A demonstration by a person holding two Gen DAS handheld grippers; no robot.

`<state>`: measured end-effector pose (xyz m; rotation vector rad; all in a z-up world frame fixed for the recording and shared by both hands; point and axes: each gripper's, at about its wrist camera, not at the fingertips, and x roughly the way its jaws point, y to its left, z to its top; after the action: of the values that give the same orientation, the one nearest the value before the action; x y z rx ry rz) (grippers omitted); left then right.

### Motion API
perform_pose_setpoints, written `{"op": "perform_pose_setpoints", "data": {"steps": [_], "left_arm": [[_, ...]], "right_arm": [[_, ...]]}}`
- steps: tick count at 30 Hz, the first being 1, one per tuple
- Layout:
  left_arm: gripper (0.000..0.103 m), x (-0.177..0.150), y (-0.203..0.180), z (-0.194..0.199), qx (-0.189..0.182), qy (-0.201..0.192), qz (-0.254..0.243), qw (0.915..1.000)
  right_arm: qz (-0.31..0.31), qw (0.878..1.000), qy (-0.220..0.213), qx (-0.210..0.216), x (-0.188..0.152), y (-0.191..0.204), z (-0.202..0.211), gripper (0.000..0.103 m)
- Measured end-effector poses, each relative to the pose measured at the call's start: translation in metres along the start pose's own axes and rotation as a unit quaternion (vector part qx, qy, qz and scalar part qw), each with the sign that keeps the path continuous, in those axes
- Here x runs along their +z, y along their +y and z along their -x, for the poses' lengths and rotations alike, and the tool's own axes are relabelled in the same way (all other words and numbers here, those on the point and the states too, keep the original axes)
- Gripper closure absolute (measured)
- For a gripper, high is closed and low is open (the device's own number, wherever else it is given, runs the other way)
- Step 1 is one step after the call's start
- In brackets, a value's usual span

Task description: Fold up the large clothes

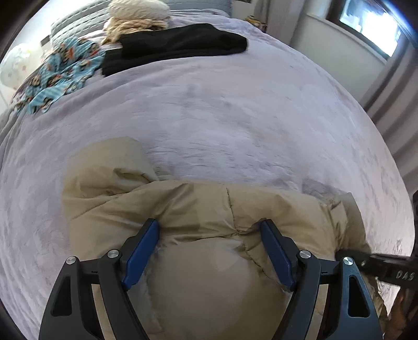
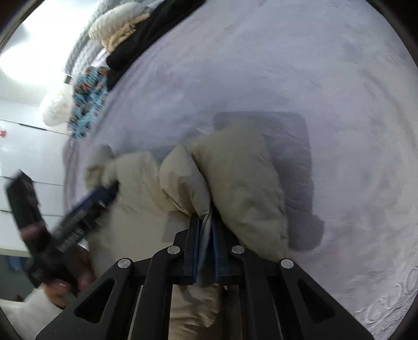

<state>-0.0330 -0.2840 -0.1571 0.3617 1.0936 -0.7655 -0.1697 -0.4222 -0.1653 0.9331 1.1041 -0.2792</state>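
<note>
On a bed covered with a lavender blanket [image 1: 222, 109], we see a beige padded jacket [image 1: 183, 209] lying bunched at the near edge, the garment at the centre of this folding job. In the left wrist view, the left gripper [image 1: 210, 230] hangs over the jacket with its blue-padded fingers [image 1: 142, 251] spread wide; the puffy fabric bulges up between them, but we cannot tell whether the pads press on it. The right gripper [image 2: 205, 222], seen from its own camera, has its fingers drawn tight together, pinching a thin fold of the jacket's edge [image 2: 206, 235], while a puffy quilted section [image 2: 235, 183] billows just beyond the tips. In that same view the left gripper [image 2: 104, 193] appears blurred at the left, lying against the jacket, with a hand [image 2: 68, 285] wrapped around its handle. At the far side of the bed we see a folded black garment [image 1: 180, 44], a cream knitted item [image 1: 138, 15] behind it, and a blue patterned cloth [image 1: 62, 75] beside it, all well apart from the jacket. A window [image 1: 371, 26] shows at the upper right of the left wrist view.
</note>
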Motion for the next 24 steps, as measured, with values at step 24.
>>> {"op": "perform_pose_setpoints", "data": {"steps": [24], "left_arm": [[0.01, -0.144, 0.04, 0.082, -0.032, 0.1, 0.114, 0.9879]], "right_arm": [[0.034, 0.999, 0.013, -0.001, -0.028, 0.012, 0.039, 0.093]]}}
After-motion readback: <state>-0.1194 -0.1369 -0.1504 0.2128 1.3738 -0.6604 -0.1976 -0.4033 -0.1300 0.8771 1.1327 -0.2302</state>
